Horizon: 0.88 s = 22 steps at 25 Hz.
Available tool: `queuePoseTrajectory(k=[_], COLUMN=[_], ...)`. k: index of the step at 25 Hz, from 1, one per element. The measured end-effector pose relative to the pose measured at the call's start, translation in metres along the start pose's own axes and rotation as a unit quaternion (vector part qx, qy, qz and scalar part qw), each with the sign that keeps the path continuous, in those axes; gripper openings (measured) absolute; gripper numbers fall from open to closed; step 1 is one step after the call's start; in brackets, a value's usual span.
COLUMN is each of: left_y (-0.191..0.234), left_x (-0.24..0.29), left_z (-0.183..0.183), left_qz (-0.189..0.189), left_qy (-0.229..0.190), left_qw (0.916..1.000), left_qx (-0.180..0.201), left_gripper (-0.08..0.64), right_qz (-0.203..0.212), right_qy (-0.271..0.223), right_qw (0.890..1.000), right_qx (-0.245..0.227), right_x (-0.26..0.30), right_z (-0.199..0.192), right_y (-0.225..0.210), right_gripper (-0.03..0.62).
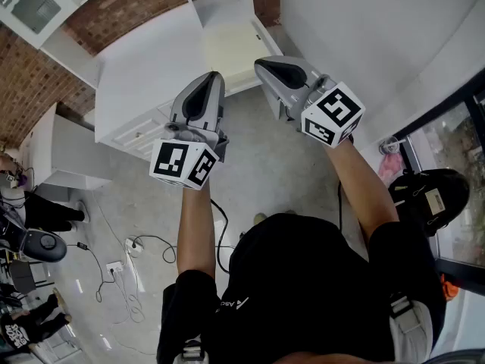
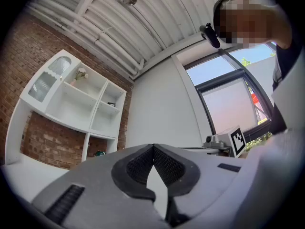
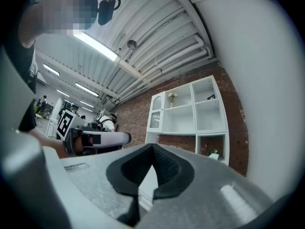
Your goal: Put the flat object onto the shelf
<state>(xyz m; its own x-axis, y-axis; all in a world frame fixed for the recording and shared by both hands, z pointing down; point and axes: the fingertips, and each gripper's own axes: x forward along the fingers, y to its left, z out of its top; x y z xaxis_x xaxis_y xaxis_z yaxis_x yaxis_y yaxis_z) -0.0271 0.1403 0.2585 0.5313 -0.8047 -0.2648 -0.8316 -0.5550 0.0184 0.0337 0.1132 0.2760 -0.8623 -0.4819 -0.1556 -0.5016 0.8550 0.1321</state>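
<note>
The white shelf unit (image 3: 190, 109) stands against a brick wall and rises from a white counter (image 1: 151, 59). An arched glazed door closes its left column. The upper compartment next to that door carries a small vase of flowers (image 3: 171, 97). The upper compartment of the right column carries a small dark item (image 3: 210, 97), too small to identify. A green object (image 3: 213, 154) sits in the open niche at the lower right. A cream flat panel (image 1: 235, 48) lies on the counter at its right end, at the foot of the shelf unit. The grey floor (image 1: 273, 165) carries loose cables (image 1: 155, 241) and a white power strip (image 1: 114, 267).
</note>
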Motion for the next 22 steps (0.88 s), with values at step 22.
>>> queuePoseTrajectory(k=[22], left_y=[0.064], left_x=[-0.041], left_z=[-0.013], left_qz=[-0.015], left_qy=[-0.008], left_qw=[0.9995], left_qx=[-0.028], left_gripper=[-0.002], right_qz=[-0.089], right_qy=[0.046], right_qw=[0.995], right_qx=[0.000], right_x=[0.039], right_z=[-0.031], right_y=[-0.002], right_gripper=[0.002])
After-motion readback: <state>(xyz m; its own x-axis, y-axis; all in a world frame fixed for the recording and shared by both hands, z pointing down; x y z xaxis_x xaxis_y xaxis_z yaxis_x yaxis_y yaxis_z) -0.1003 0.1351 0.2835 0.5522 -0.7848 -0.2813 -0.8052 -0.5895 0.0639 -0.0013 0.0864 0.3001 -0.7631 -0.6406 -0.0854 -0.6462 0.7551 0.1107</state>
